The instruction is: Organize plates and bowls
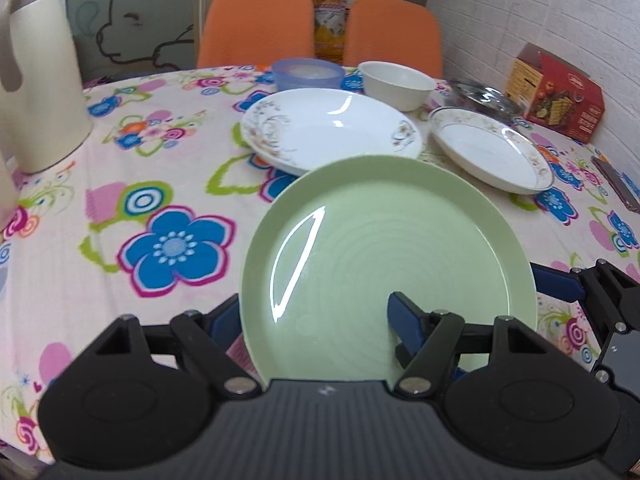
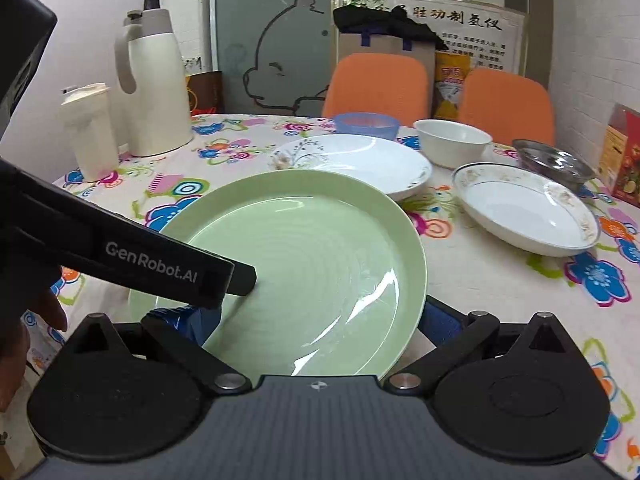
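Left wrist view: left gripper (image 1: 316, 320) pinches near edge of round green plate (image 1: 384, 248), plate lifted, tilted. Right gripper (image 2: 316, 316) fingers spread either side of same plate, not touching that I can see. Farther: big white flowered plate (image 1: 332, 128), gold-rim plate (image 1: 488, 152), white bowl (image 1: 396, 82), blue plastic bowl (image 1: 308, 72), glass bowl (image 1: 484, 96) all apart. Nothing stacked yet; most work left.

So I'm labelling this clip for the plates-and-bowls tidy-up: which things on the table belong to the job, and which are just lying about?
Part of the job:
green plate
large floral plate
gold-rimmed plate
white bowl
blue bowl
glass bowl

Just lying about:
white jug
white bottle
red box
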Action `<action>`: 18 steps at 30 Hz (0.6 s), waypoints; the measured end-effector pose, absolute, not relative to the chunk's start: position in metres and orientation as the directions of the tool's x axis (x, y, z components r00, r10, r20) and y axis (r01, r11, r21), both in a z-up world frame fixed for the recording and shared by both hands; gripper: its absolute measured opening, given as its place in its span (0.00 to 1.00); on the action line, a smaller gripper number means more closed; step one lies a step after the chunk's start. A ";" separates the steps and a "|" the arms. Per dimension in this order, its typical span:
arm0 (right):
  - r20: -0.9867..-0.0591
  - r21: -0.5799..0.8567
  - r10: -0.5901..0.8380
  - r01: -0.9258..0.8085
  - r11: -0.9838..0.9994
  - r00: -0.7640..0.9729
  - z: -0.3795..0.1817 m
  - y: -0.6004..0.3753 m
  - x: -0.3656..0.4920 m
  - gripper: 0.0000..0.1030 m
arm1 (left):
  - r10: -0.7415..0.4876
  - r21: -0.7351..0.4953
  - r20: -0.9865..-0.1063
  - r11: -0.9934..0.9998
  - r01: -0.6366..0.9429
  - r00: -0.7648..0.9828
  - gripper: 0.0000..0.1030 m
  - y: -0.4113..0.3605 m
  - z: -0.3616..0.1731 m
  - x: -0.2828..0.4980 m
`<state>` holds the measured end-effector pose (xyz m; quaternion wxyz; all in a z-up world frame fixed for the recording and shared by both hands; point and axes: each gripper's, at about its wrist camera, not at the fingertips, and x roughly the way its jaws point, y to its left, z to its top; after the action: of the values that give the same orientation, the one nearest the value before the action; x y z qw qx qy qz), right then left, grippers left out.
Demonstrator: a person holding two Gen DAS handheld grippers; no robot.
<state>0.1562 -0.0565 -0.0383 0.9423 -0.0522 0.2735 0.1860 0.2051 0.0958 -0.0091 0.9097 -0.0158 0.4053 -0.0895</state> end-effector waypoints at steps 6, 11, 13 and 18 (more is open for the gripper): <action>-0.566 0.017 0.325 -0.383 0.923 0.758 -0.050 -0.038 0.171 0.89 | -0.144 -0.085 -0.746 0.989 0.122 0.650 0.70 0.116 -0.021 0.214; -0.580 0.034 0.341 -0.396 0.918 0.740 -0.048 -0.033 0.175 0.89 | -0.140 -0.086 -0.741 0.990 0.115 0.657 0.73 0.121 -0.023 0.222; -0.579 0.011 0.342 -0.413 0.911 0.740 -0.049 -0.031 0.173 0.89 | -0.141 -0.085 -0.736 0.990 0.116 0.662 0.74 0.123 -0.024 0.221; -0.547 0.113 0.384 -0.389 0.914 0.744 -0.031 -0.058 0.175 0.87 | -0.182 -0.138 -0.720 0.983 0.119 0.670 0.84 0.133 -0.019 0.221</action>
<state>0.1746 -0.0583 -0.0308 0.9338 -0.0043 0.2917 0.2071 0.2209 0.1327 -0.0195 0.9129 -0.0396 0.3978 -0.0824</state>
